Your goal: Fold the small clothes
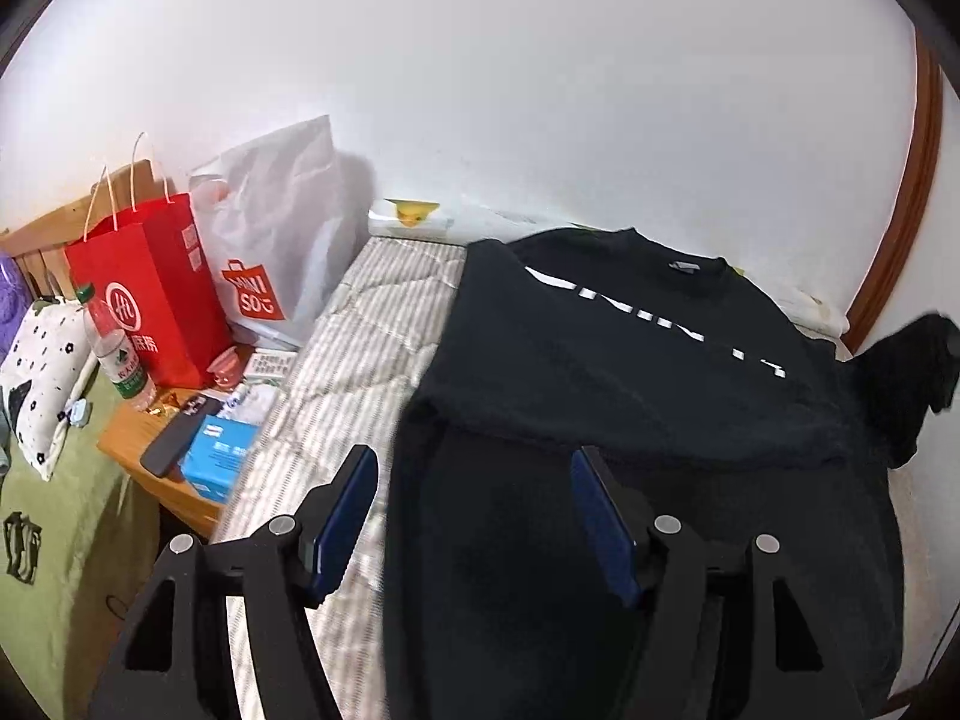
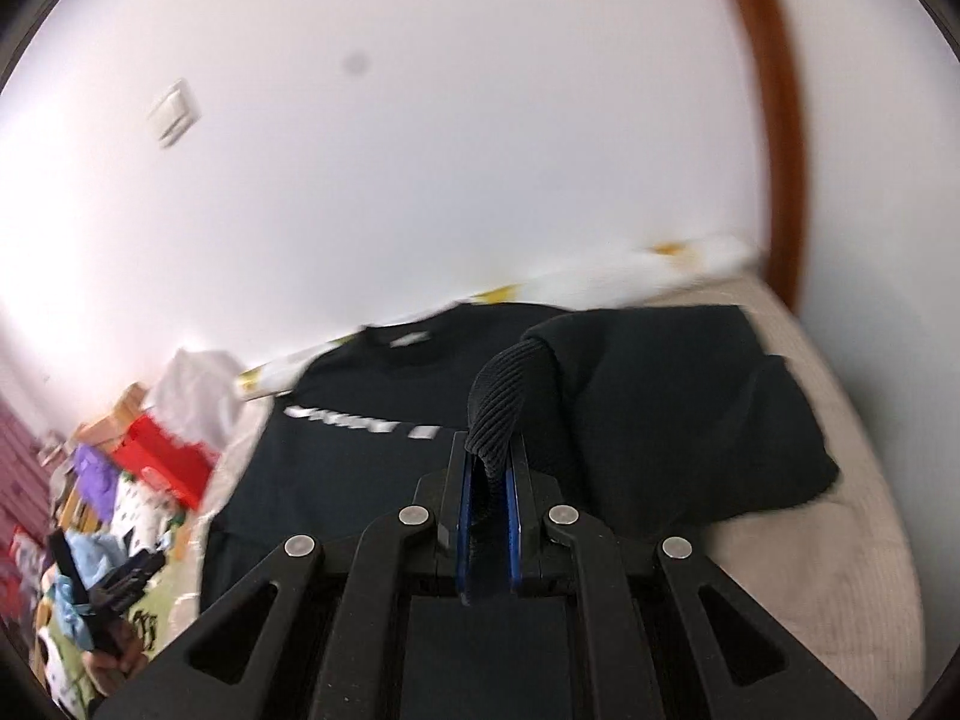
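The right gripper (image 2: 487, 480) pinches the ribbed cuff (image 2: 495, 414) of the black printed sweatshirt (image 1: 600, 360) on the bed (sleeve fold); carry it toward 10 o'clock, flat. The left gripper (image 1: 474, 516) stands open, empty.

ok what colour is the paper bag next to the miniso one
Red, with a white logo and pale string handles: the paper bag shows best in the left wrist view.

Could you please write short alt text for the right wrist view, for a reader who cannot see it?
The right gripper is shut on the ribbed cuff of a black sweatshirt with white chest lettering, lifting that sleeve above the garment spread on a beige bedspread. Behind is a white wall; blurred clutter fills the lower left.
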